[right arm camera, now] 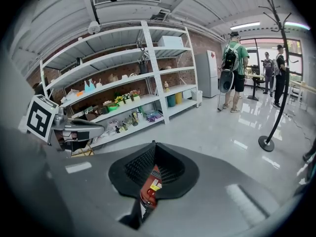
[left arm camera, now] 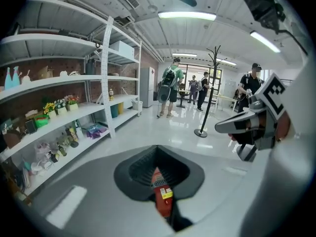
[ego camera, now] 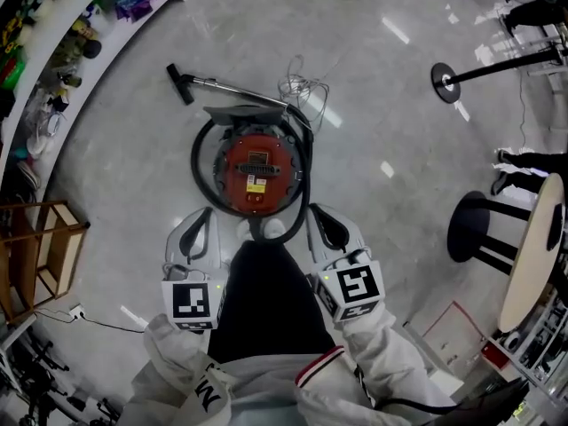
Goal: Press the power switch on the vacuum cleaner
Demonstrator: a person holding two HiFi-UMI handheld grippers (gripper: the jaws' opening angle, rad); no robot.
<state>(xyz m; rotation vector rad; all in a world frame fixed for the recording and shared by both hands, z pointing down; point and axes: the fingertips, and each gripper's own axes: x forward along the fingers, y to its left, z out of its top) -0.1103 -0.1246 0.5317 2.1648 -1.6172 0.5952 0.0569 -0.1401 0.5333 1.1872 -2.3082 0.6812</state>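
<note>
The red round vacuum cleaner (ego camera: 257, 171) stands on the grey floor straight ahead of me, its black hose (ego camera: 202, 162) looped around it. Its wand and floor nozzle (ego camera: 181, 84) lie behind it. My left gripper (ego camera: 202, 216) and right gripper (ego camera: 321, 216) hover side by side just short of the canister, both shut and empty. In the left gripper view a strip of the red vacuum cleaner (left arm camera: 162, 194) shows through the slit below the closed tips of the left gripper (left arm camera: 158, 149). The right gripper view shows the same vacuum cleaner (right arm camera: 150, 189) under the right gripper (right arm camera: 154, 144). I cannot pick out the switch.
Curved shelves (ego camera: 53, 51) with small goods run along the left. A wooden crate (ego camera: 40, 247) sits at lower left. A cable coil (ego camera: 297, 87) lies behind the vacuum. A black stool (ego camera: 470, 229), a round table (ego camera: 532, 256) and a stanchion base (ego camera: 446, 81) stand to the right. People (right arm camera: 232, 70) stand farther off.
</note>
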